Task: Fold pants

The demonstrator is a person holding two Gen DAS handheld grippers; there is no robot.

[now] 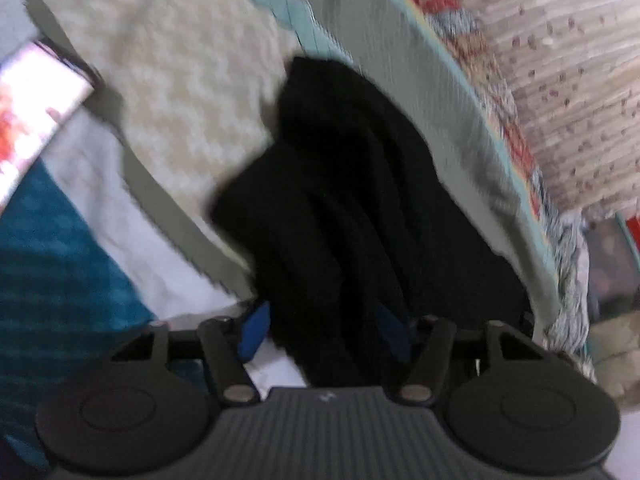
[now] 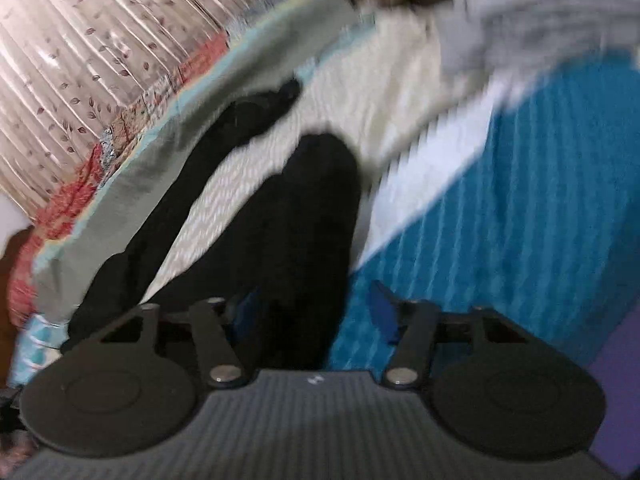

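Note:
The black pants (image 1: 352, 200) lie bunched on the bed, running from my left gripper (image 1: 324, 330) up toward the far edge. Black cloth fills the gap between its blue fingertips (image 1: 254, 332), which stand wide apart. In the right wrist view the pants (image 2: 304, 216) show as two dark legs, one (image 2: 192, 184) stretching off to the upper left. My right gripper (image 2: 316, 312) has its blue fingertips (image 2: 382, 312) apart, with the nearer leg passing between them on the left side. Both views are blurred by motion.
A cream textured blanket (image 1: 168, 80) and a grey-green sheet (image 1: 440, 100) cover the bed. A teal ribbed cover (image 2: 520, 208) lies at the right. A patterned curtain (image 2: 80, 52) hangs beyond the bed edge. A lit phone screen (image 1: 32, 108) lies at far left.

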